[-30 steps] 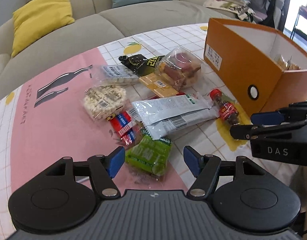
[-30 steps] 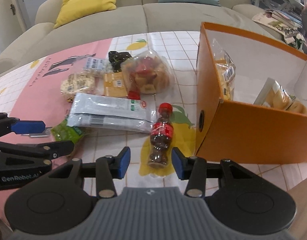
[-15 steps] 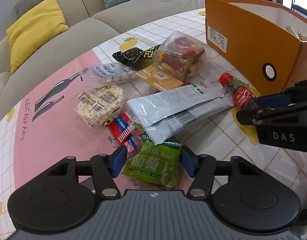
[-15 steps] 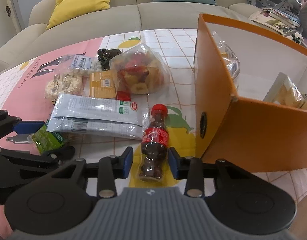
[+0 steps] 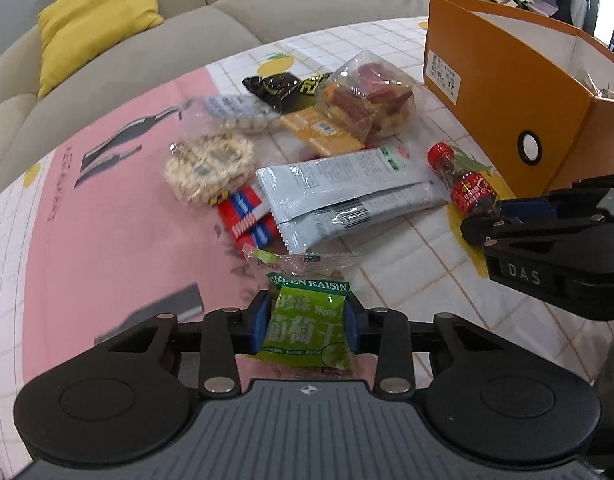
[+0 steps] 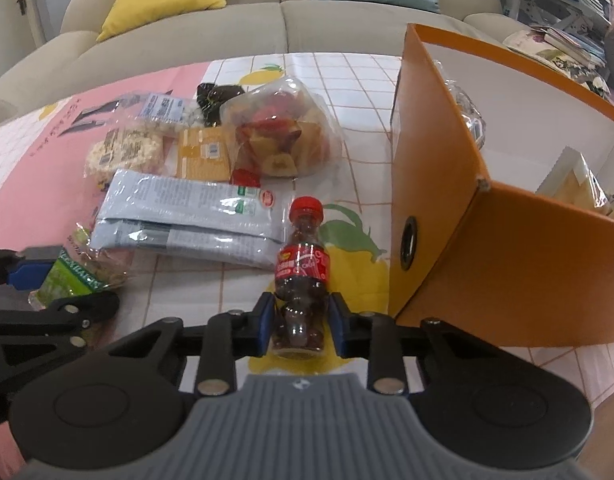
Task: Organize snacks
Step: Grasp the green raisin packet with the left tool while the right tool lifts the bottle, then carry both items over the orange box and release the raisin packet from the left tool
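A green raisin packet point(image 5: 307, 300) sits between the blue pads of my left gripper point(image 5: 307, 322); its jaws are closing and the pads press on the packet's sides. The same packet point(image 6: 73, 280) shows at the left of the right wrist view. A small cola bottle point(image 6: 303, 264) with a red cap lies on the tablecloth, cap pointing away. My right gripper point(image 6: 301, 324) is closing around its lower half, with the pads against it. In the left wrist view the bottle point(image 5: 467, 188) lies just left of the orange box point(image 5: 487, 92).
Beyond the grippers lie two long grey packets point(image 5: 347, 192), a red and blue packet point(image 5: 247, 216), a bag of puffed snacks point(image 5: 211, 164), a yellow packet point(image 5: 319, 132) and a clear bag of pastries point(image 5: 367, 100). The open orange box point(image 6: 435, 208) holds several snacks. A sofa stands behind the table.
Both grippers have narrowed. The left one slid forward and closed onto the green packet. The right one came down around the cola bottle's lower half.
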Demonstrator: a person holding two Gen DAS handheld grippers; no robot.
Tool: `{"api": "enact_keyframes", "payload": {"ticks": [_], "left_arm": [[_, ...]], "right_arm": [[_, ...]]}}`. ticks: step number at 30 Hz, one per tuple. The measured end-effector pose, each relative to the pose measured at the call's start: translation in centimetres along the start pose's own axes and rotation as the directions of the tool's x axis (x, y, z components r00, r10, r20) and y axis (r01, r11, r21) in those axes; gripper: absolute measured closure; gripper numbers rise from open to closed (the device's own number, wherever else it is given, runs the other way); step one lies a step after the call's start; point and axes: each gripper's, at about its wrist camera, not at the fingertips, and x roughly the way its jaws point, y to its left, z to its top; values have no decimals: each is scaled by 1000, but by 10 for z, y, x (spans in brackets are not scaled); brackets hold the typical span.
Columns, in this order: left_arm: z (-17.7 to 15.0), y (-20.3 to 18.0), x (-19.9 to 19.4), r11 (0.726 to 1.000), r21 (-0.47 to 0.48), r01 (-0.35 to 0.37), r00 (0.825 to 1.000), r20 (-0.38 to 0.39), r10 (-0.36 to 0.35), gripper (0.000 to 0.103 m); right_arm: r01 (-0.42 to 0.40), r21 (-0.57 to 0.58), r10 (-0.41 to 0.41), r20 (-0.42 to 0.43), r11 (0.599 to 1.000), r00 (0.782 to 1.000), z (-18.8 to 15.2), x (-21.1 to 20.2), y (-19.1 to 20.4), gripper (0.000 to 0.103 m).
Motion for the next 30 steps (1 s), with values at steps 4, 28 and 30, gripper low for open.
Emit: {"api": "enact_keyframes", "payload": {"ticks": [4, 28, 30], "left_arm": [[-4, -1, -7, 999, -45, 9, 999, -53, -11, 63], [-15, 23, -42, 945, -322, 59, 983, -144, -111, 64], [-11, 27, -52, 925, -371, 86, 982, -124, -141, 64]], "right_arm": [[0, -7, 0, -31, 1000, 1000, -3, -4, 1, 76], [-135, 214, 175, -184, 967, 967, -15, -27, -26, 78], [-165, 249, 212, -174, 954, 962, -14, -35, -31, 78]]}}
